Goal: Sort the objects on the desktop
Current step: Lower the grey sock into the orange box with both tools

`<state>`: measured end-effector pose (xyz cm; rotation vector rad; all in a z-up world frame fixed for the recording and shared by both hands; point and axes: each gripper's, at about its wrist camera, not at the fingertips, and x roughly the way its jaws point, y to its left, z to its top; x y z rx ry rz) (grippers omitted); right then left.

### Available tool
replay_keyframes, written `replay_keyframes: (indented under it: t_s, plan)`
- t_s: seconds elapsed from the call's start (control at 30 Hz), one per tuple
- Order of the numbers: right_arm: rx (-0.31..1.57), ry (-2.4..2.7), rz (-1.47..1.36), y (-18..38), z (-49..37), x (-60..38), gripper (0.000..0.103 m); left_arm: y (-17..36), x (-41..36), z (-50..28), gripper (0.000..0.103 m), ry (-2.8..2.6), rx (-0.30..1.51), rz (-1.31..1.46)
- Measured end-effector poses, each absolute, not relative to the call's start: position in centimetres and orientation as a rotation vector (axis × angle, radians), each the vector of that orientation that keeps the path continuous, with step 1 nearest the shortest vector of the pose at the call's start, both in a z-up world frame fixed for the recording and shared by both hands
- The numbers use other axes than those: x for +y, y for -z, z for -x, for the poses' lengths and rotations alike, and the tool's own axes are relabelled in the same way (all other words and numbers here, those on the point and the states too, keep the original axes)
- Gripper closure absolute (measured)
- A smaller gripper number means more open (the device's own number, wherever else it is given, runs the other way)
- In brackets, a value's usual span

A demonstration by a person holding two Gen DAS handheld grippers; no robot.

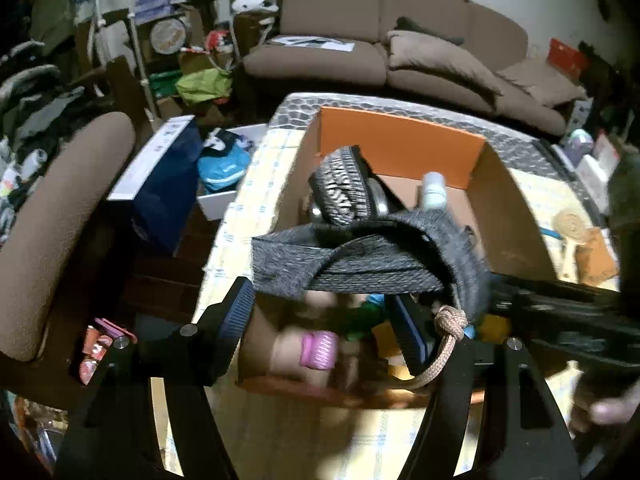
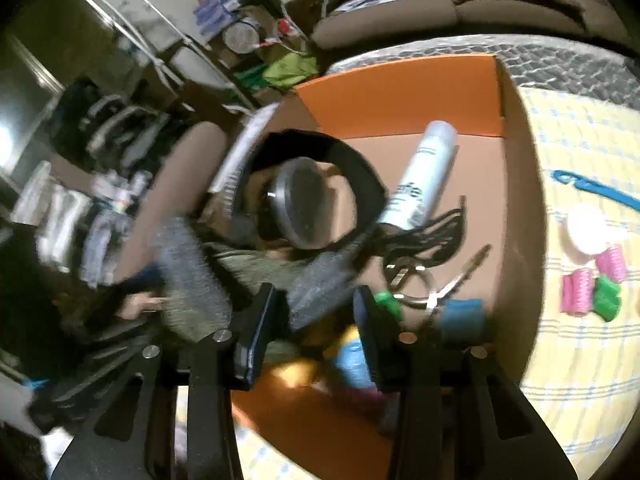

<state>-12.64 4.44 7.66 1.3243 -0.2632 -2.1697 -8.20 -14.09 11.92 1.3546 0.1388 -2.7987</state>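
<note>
Over the box (image 1: 504, 200) on the bed, both claws hang released: the left claw (image 1: 324, 316) under a grey band (image 1: 360, 260), the right claw (image 2: 316, 320) astride it; curlers (image 2: 592, 288) lie at the bed's right edge.

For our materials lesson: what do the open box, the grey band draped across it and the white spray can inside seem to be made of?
Box: corrugated cardboard by its look, matt brown walls, one flap faced orange.
Grey band: knitted or woven fabric, heathered and soft, judging by its limp folds.
Spray can: probably metal, with a smooth white printed coat; plastic cannot be ruled out.
</note>
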Motion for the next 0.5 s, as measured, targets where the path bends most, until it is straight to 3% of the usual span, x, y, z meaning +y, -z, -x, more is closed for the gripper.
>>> replay_keyframes:
  t_s: [0.07,0.27,0.5]
  plan:
    - [-0.189,2.209,-1.337,-7.4,12.6,4.1,0.062,-12.2,-14.4,8.0,0.037,2.815,0.169,-1.356]
    - [-0.213,2.239,-1.291,-8.5,12.3,4.4,0.059,-11.1,-14.2,8.6,0.034,2.784,0.112,-1.409]
    - [-0.582,2.037,-1.192,-9.8,12.8,6.5,0.059,-10.7,-12.8,8.8,0.032,2.787,-0.01,-1.396]
